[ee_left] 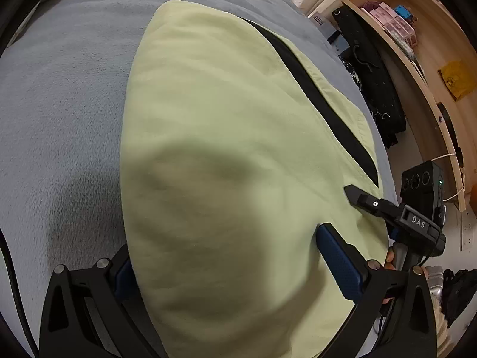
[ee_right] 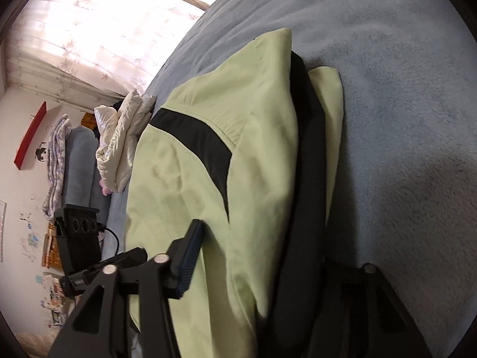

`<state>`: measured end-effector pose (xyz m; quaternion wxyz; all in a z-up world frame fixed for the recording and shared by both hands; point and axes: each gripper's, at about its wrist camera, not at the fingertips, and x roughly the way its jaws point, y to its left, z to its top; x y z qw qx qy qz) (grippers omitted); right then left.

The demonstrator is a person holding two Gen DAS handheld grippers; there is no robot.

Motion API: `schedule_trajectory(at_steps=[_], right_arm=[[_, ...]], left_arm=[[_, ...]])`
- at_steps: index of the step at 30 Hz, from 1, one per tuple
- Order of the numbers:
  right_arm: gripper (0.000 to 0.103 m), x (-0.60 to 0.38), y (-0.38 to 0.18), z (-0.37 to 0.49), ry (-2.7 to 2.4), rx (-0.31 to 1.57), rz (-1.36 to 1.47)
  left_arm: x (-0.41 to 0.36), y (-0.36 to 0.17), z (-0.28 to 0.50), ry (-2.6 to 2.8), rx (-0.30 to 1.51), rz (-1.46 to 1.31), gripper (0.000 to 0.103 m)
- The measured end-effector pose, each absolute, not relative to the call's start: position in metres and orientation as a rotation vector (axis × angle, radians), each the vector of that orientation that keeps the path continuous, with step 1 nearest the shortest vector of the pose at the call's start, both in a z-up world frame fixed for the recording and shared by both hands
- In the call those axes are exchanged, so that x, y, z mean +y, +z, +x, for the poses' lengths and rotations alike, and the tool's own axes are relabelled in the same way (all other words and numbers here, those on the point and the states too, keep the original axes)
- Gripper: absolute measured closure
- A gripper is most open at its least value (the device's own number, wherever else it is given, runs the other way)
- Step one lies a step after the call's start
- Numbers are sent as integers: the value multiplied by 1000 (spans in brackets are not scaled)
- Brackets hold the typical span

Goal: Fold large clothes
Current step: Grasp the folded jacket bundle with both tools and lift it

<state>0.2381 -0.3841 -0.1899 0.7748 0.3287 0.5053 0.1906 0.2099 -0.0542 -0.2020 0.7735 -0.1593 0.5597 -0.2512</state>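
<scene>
I had the soft, light green jacket [ee_left: 226, 137] folded on the bed [ee_left: 59, 113], left fingers [ee_left: 337, 262] spread wide astride its near hem, right fingers [ee_right: 190, 256] half-closed at five o'clock, grip unclear.

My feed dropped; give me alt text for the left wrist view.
A pale green garment with a black stripe lies folded on a grey blanket, the open left tool straddling its near end. The right tool reaches in from the right.

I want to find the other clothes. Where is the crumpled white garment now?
In the right wrist view the crumpled white garment lies left of centre on the grey blanket, just beyond the light green jacket.
</scene>
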Motion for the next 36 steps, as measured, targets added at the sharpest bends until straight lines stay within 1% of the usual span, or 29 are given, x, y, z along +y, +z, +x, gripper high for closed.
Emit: schedule_trajectory(at_steps=[1,2,3,4,5,6,7,9,11,14,17,21,25,28,32,36], right_arm=[[68,-385,-190,236,411,1093,715],[74,-384,-189,236,408,1091,720],[77,-382,-187,235,408,1088,718],[83,-379,-184,233,405,1083,708],[87,-376,-181,232,401,1078,697],[87,-373,-177,231,396,1070,679],[88,-368,-170,228,395,1059,659],[90,-361,-158,223,407,1033,647],[91,-347,-136,216,415,1002,597],[91,-322,-109,206,420,987,523],[91,-299,-90,193,433,982,486],[91,-268,-65,181,491,955,517],[91,-222,-34,184,557,927,502],[91,-181,-6,199,614,898,484],[91,-120,38,240,694,845,471],[91,-62,84,294,735,779,436]], left_arm=[[-56,-201,211,-539,1210,-345,1],[-57,-199,209,-533,1202,-341,3],[-57,-197,208,-525,1190,-338,11],[-56,-193,206,-517,1171,-336,14],[-55,-189,204,-507,1157,-330,23],[-54,-187,202,-500,1149,-327,32],[-52,-182,200,-496,1141,-327,35],[-47,-173,198,-492,1126,-323,49],[-43,-159,191,-491,1102,-304,56],[-36,-136,176,-472,1057,-245,60],[-12,-116,161,-467,1044,-249,62],[33,-84,144,-443,1004,-247,62],[98,-48,133,-390,971,-261,62],[143,-17,143,-343,940,-276,62],[210,28,164,-286,881,-268,62],[272,75,210,-238,815,-247,62]])
